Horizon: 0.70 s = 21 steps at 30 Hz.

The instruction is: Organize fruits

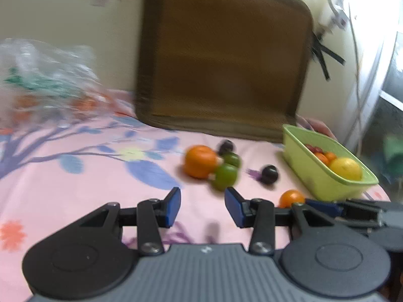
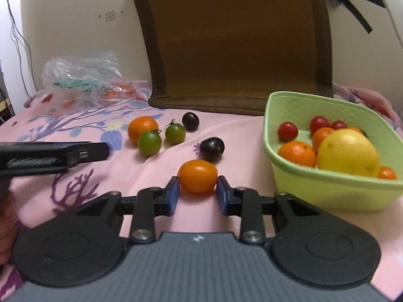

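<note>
- Blue-padded right gripper (image 2: pixel 197 191) of ours has its pads against both sides of a small round orange tomato (image 2: pixel 198 176) on the pink floral sheet (image 2: pixel 75 183).
- Our left gripper (image 1: pixel 202 205) gapes wide, holding nothing.
- Light-green plastic basket (image 2: pixel 327 188) with mixed fruit sits just right.

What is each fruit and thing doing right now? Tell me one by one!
right gripper: closed around the orange tomato, which is on the bed.
left gripper: open, holding nothing.
green basket: upright, partly filled with fruit.
yellow fruit: inside the basket.
two green tomatoes: loose on the bedsheet.
two dark plums: loose on the bedsheet.
plastic bag: crumpled, lying at the back.
</note>
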Tool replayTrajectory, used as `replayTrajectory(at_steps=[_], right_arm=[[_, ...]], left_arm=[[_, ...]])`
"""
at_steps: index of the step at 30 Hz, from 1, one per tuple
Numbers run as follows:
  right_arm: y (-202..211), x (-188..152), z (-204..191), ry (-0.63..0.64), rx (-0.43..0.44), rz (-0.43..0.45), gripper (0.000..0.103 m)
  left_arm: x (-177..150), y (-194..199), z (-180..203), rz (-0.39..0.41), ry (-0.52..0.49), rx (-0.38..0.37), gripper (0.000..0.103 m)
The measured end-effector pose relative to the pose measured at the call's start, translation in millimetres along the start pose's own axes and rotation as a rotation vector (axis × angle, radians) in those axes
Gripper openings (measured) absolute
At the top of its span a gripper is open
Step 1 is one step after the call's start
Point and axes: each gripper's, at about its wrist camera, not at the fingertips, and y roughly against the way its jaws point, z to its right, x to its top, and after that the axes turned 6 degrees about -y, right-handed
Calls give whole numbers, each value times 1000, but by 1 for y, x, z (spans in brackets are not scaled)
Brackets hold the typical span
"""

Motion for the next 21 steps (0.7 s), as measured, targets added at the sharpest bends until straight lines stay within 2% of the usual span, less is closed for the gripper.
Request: replayTrajectory(at_steps=[3,7,10,12,15,18,21], right_arm=[[8,-5,5,-32,19,3,35],[3,-3,13,-70,45,-2,35],[0,-1,15,-91,68,-4,35],[0,0,18,-105,81,-4,35],[2,-1,15,-93,93,0,35],[6,-2,12,-66,86,21,34],[20,-1,10,-17,44,119,34]], left_arm=[[10,-16,22,-13,-68,39,39],[18,-40,35,-60,-54,100,38],[18,-46,43,-67,-84,137,29],[16,-46,47,-65,-105,156,28],[14,-42,44,-46,-97,145,27],[9,-24,41,33,-79,93,27],[2,-9,43,78,-80,39,27]])
